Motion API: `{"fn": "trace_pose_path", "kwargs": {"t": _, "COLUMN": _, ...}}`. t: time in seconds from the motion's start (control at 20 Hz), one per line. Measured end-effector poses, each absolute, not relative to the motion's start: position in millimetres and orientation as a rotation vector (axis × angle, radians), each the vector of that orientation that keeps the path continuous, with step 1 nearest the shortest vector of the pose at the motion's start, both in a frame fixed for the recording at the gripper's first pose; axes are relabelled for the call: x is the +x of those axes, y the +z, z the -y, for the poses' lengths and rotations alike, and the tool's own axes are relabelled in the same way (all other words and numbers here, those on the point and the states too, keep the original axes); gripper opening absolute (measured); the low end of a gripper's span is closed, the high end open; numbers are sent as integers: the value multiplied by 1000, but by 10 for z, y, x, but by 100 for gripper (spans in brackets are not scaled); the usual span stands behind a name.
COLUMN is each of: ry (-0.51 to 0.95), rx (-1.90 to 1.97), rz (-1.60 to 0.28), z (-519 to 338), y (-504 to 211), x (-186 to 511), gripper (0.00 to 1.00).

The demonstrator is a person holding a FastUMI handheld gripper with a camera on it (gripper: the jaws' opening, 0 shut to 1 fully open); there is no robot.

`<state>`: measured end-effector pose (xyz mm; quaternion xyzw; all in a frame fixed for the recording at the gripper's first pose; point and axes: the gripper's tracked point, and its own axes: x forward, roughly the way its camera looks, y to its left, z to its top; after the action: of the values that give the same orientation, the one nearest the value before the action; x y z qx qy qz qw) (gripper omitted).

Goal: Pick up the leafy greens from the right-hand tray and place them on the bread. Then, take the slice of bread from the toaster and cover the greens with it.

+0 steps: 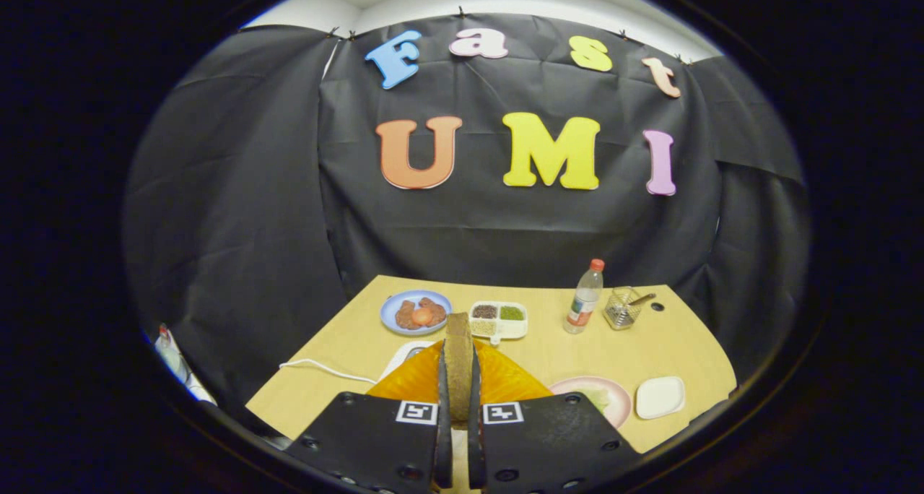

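**Bread slice clamped on edge above the toaster**

The wooden table [650, 349] has bare surface left of the toaster, crossed by a white cord [325, 369], and a wide bare strip across the middle between the far row of dishes and the near ones. Its right edge runs close past a small white square dish [660, 396].

The gripper [458, 407] has its fingers closed on one slice of brown bread [458, 367], which stands on edge between them and reaches out beyond their tips. Just under and ahead of the fingers is the orange toaster [498, 382].

To the right of the fingers, a pink plate [610, 400] holds something pale green, partly hidden. Beyond the bread sit one blue plate [415, 312] of browned food, one white compartment tray [499, 319] with three fillings, one clear bottle [585, 297] with a red cap, and one glass container [622, 308] with a spoon.
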<state>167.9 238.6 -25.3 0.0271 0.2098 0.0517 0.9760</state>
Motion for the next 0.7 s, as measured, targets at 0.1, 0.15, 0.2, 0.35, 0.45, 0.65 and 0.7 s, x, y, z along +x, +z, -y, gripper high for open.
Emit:
{"fn": "trace_pose_path", "kwargs": {"t": 0.1, "ry": 86, "rx": 68, "rz": -439, "z": -2227, "y": -337, "x": 1710, "gripper": 8}}
{"fn": "trace_pose_path", "kwargs": {"t": 0.15, "ry": 78, "rx": 68, "rz": -446, "z": -2146, "y": -396, "x": 1729, "gripper": 8}}
{"fn": "trace_pose_path", "kwargs": {"t": 0.2, "ry": 67, "rx": 69, "rz": -454, "z": -2071, "y": -451, "x": 1747, "gripper": 8}}
{"fn": "trace_pose_path", "kwargs": {"t": 0.35, "ry": 42, "rx": 83, "rz": -492, "z": -1860, "y": -671, "x": 1790, "gripper": 8}}
{"fn": "trace_pose_path", "kwargs": {"t": 0.45, "ry": 27, "rx": 98, "rz": -514, "z": -1730, "y": -800, "x": 1833, "gripper": 8}}
{"fn": "trace_pose_path", "kwargs": {"t": 0.65, "ry": 3, "rx": 100, "rz": -537, "z": -1512, "y": -1019, "x": 1931, "gripper": 8}}
{"fn": "trace_pose_path", "kwargs": {"t": 0.7, "ry": -3, "rx": 98, "rz": -539, "z": -1459, "y": -1075, "x": 1954, "gripper": 8}}
